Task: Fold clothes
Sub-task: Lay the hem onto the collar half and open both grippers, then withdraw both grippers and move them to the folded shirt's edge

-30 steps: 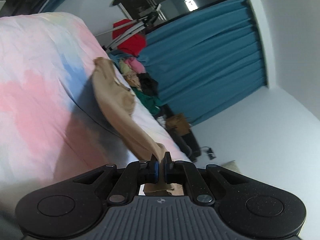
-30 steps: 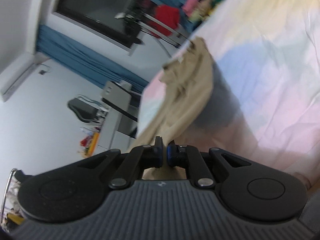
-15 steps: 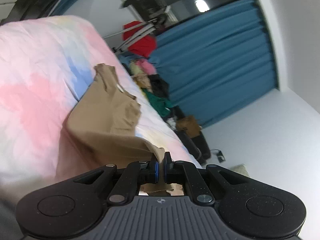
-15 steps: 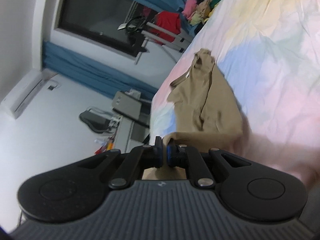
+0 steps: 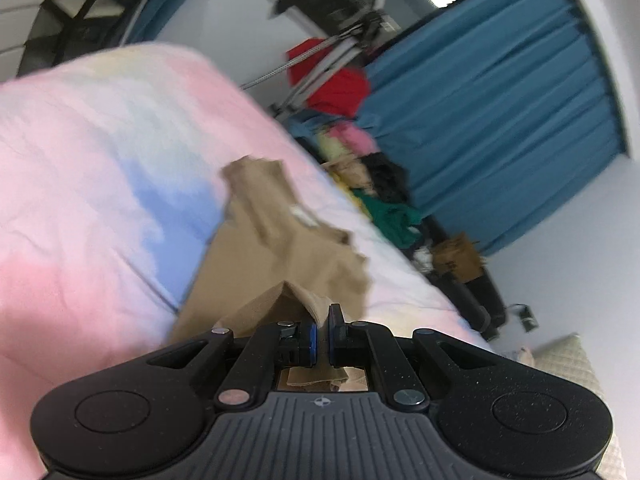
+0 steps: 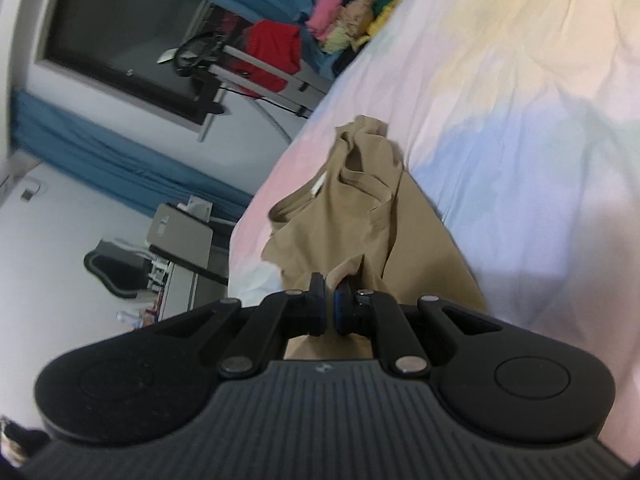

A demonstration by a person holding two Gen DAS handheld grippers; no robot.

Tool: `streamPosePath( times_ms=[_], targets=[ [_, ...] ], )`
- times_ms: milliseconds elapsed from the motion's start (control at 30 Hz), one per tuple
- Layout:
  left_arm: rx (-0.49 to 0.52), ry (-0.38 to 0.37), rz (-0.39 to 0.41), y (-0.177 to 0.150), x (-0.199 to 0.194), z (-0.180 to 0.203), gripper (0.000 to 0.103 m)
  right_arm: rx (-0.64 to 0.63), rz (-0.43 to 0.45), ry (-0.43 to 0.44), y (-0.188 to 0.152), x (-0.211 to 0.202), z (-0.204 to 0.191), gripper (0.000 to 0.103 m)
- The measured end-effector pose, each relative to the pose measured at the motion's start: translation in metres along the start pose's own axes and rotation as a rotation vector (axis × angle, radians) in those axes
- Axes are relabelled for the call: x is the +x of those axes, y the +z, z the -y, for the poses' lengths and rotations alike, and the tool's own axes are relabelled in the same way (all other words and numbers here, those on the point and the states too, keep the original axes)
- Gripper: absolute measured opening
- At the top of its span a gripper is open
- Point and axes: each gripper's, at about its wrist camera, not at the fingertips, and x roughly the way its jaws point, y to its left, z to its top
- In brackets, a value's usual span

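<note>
On the bed (image 5: 80, 184), which is being covered by a sheet of pink, blue and yellow, a tan shirt (image 5: 280, 240) is being spread out, with its far end bunched up. One near edge of the shirt is being pinched by the left gripper (image 5: 322, 330), whose jaws are being pressed almost together on the cloth. Another near edge is being pinched the same way by the right gripper (image 6: 330, 302), and a pile of clothes (image 5: 368, 176) is being kept past the bed.
</note>
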Motion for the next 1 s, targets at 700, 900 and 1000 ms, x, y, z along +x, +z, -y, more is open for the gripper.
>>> streamPosePath(
  times_ms=[700, 900, 1000],
  targets=[
    [0.169, 0.134, -0.060, -0.012, 0.098, -0.037, 0.040, -0.363, -0.037, -0.225, -0.005, 0.083, 0.017, 0.018],
    [0.324, 0.165, 0.020, -0.028, 0.054, 0.005, 0.075, -0.453, 0.062, -0.150, -0.026, 0.040, -0.011, 0.091],
    [0.417, 0.195, 0.061, -0.042, 0.026, 0.023, 0.083, -0.566, 0.131, -0.146, -0.044, 0.013, -0.026, 0.091]
  ],
)
